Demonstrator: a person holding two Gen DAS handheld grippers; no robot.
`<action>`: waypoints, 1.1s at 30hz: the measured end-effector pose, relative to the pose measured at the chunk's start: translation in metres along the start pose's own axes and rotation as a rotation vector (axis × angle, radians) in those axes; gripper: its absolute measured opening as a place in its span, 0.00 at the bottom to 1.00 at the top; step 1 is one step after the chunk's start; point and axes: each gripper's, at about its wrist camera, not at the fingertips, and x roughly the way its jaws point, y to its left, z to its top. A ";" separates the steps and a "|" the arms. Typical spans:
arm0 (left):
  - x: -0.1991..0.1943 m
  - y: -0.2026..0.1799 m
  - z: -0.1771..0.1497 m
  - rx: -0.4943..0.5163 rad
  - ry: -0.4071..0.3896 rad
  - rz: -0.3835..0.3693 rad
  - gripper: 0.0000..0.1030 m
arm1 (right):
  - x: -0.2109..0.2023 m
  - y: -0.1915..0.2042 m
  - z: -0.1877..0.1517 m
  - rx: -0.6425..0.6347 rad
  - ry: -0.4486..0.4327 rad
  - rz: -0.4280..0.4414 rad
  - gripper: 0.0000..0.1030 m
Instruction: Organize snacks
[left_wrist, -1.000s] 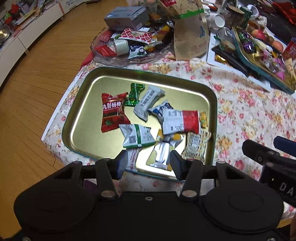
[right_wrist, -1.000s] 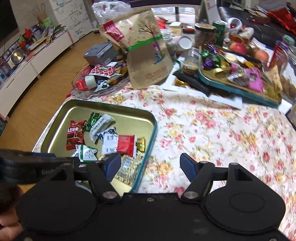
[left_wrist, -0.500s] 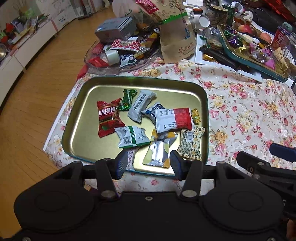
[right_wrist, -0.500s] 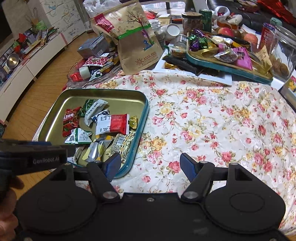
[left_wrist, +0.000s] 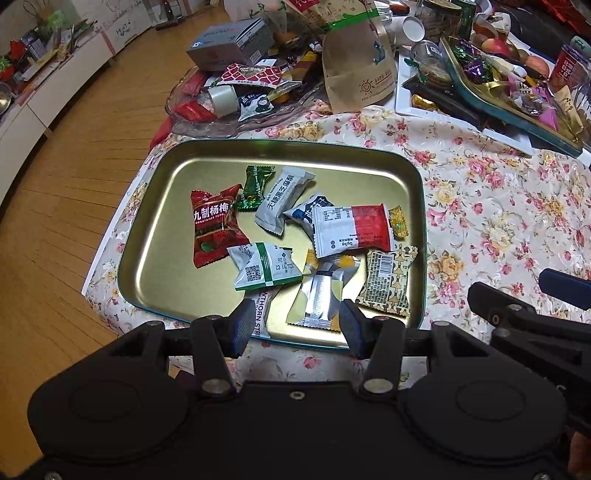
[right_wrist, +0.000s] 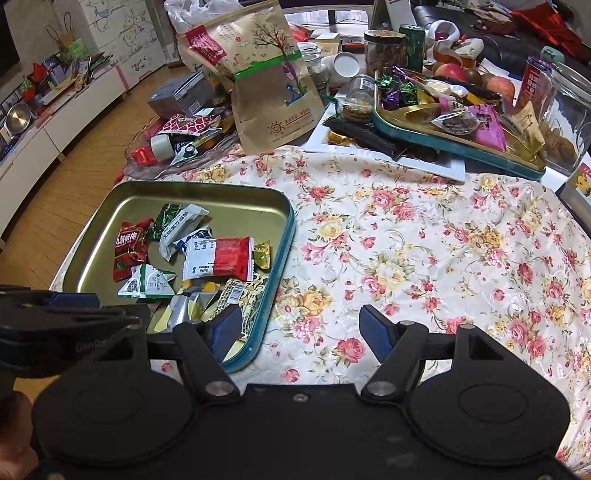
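A gold metal tray (left_wrist: 207, 177) with a teal rim sits on the floral tablecloth and holds several wrapped snacks: a red plum packet (left_wrist: 214, 229), a white and red packet (left_wrist: 352, 230), a green-striped packet (left_wrist: 264, 266). The tray also shows in the right wrist view (right_wrist: 229, 195). My left gripper (left_wrist: 295, 325) is open and empty above the tray's near edge. My right gripper (right_wrist: 301, 328) is open and empty over the bare cloth, just right of the tray's near corner.
A glass dish (left_wrist: 207, 122) of snacks, a brown paper bag (right_wrist: 269, 92) and a second teal tray (right_wrist: 458, 144) of sweets crowd the far side. Jars stand at the far right. The table's left edge drops to the wooden floor (left_wrist: 55, 184).
Both grippers have drawn back and risen a little from the tray. Their jaws stay open. The snacks in the tray have not moved.
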 end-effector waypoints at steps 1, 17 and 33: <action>0.001 0.000 0.000 0.001 0.001 0.004 0.55 | 0.000 0.001 0.000 -0.005 0.001 -0.002 0.72; 0.009 -0.007 -0.001 0.034 0.022 0.051 0.55 | 0.021 -0.003 -0.001 0.015 0.107 -0.098 0.72; 0.010 -0.008 -0.002 0.038 0.030 0.048 0.55 | 0.024 -0.003 -0.001 0.018 0.120 -0.103 0.72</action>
